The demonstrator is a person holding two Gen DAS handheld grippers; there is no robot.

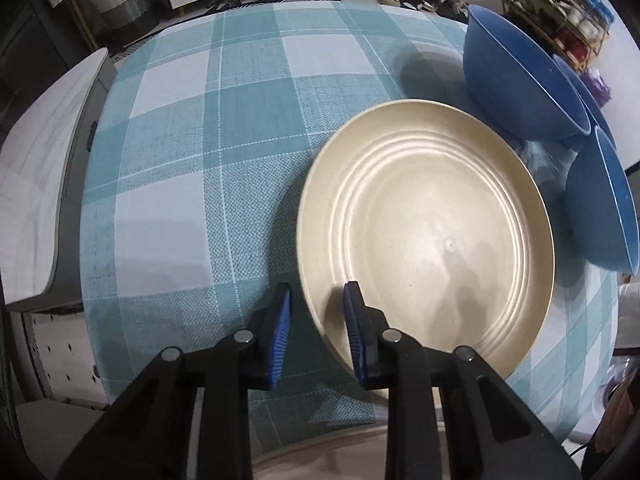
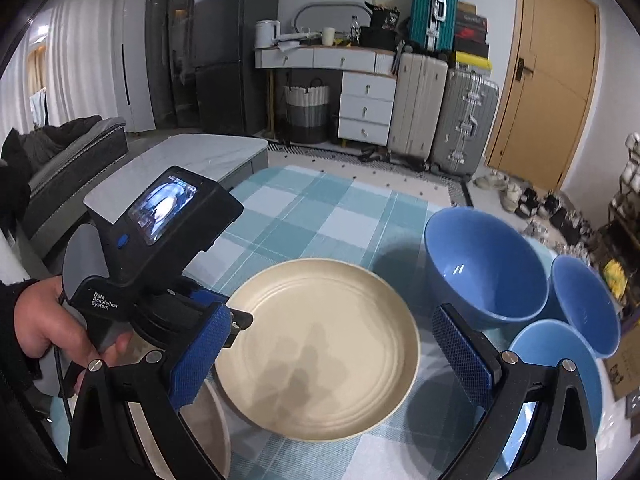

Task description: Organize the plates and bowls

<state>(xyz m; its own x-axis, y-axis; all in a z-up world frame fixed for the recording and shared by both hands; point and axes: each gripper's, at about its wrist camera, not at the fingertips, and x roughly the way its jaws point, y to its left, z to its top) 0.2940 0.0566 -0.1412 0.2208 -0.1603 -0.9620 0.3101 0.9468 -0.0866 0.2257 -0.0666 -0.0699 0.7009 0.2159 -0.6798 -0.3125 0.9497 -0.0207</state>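
A cream plate (image 1: pixel 432 232) lies on the checked tablecloth (image 1: pixel 192 128). My left gripper (image 1: pixel 318 320) straddles its near-left rim, one blue pad (image 1: pixel 280 332) outside and the other inside, shut on the rim. In the right wrist view a hand holds that gripper's body (image 2: pixel 160 220) at the plate's (image 2: pixel 320 348) left edge. My right gripper (image 2: pixel 332 356) hovers over the plate's near side, open wide and holding nothing. Three blue bowls (image 2: pixel 484 264) (image 2: pixel 584 304) (image 2: pixel 556 368) stand to the right. A second pale plate (image 2: pixel 196 420) lies under the near-left edge.
Two of the blue bowls (image 1: pixel 516 80) (image 1: pixel 600 208) crowd the plate's right side. A marble-topped low table (image 2: pixel 192 152) stands left of the cloth. Suitcases (image 2: pixel 440 104) and drawers (image 2: pixel 364 108) line the far wall. A rack of cups (image 1: pixel 560 4) sits at the right.
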